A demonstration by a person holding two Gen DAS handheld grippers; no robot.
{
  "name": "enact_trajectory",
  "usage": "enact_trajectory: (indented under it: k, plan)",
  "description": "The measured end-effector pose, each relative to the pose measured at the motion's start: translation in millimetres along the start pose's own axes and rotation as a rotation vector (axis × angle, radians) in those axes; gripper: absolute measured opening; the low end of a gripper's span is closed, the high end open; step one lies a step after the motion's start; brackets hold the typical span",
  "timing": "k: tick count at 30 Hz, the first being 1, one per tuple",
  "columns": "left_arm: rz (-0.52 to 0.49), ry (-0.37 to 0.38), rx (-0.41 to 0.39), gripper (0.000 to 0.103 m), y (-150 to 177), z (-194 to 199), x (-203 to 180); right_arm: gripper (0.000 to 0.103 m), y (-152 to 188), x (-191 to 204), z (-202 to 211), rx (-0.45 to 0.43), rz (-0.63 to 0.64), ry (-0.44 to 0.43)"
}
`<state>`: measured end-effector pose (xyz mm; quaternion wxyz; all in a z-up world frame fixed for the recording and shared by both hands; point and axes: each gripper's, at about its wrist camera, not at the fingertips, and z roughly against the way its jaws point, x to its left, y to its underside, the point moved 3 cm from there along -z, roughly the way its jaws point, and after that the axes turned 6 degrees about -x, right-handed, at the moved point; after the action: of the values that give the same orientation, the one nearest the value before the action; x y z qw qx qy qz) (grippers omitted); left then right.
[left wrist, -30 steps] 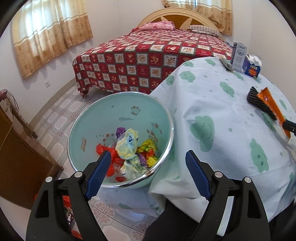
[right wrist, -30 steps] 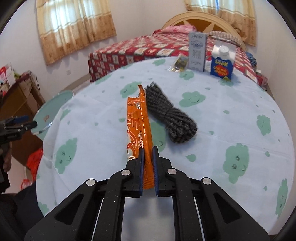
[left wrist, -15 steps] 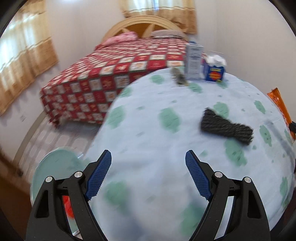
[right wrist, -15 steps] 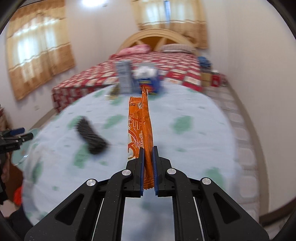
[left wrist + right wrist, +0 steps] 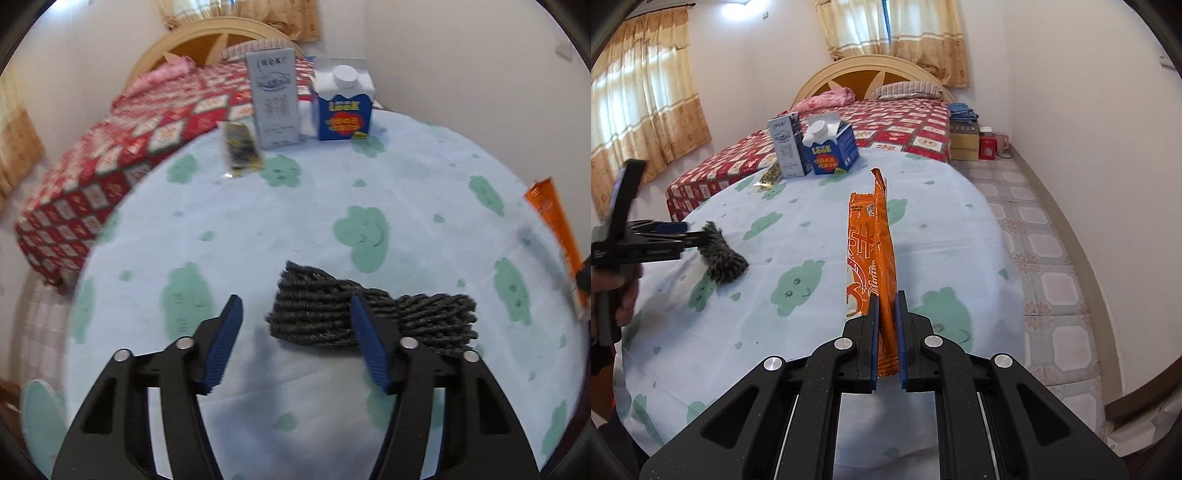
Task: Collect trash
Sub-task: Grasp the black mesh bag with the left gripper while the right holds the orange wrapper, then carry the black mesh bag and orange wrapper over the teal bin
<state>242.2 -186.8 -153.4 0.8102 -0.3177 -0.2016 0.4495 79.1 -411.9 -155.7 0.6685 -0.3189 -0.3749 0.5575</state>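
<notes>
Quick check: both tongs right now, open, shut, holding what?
Left tongs: closing around the dark yarn bundle, pads not yet pressing on it.
Right tongs: shut on the orange wrapper.

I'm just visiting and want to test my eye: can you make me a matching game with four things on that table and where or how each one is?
Things:
1. orange wrapper
2. dark yarn bundle
3. blue carton
4. grey box

States:
A. standing at the far edge, white cap on top
B. clamped in the right gripper
C. tall, upright, left of the carton
D. lying between the closing left gripper fingers

Pairs: 1-B, 2-D, 3-A, 4-C
</notes>
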Motion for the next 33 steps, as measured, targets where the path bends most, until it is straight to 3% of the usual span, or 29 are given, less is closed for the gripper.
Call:
enact_trajectory:
  k: [4, 7, 12, 18, 33]
  plan:
    - [0.017, 0.1, 0.013, 0.026, 1.2, -0.6, -4.2, 0.009, -2.5, 3.7, -2.1, -0.003, 0.006, -0.012]
    - [0.003, 0.103, 0.005, 0.016, 3.6, 2.8, -9.5, 0.009, -3.6, 9.4, -2.5, -0.008, 0.01, -0.018]
    - [0.03, 0.052, -0.01, 0.014, 7.1, 22.1, -0.1, 0.009, -6.5, 29.7, 0.3, -0.021, 0.032, -0.038]
    - [0.082, -0.043, -0.086, 0.014, 16.8, 70.8, 35.3, 0.009, -17.4, 55.0, -5.4, -0.031, 0.068, -0.082]
    - [0.2, -0.241, -0.174, 0.014, 67.7, 145.6, 106.8, 0.009, -37.6, 144.0, -28.6, -0.018, 0.168, -0.206]
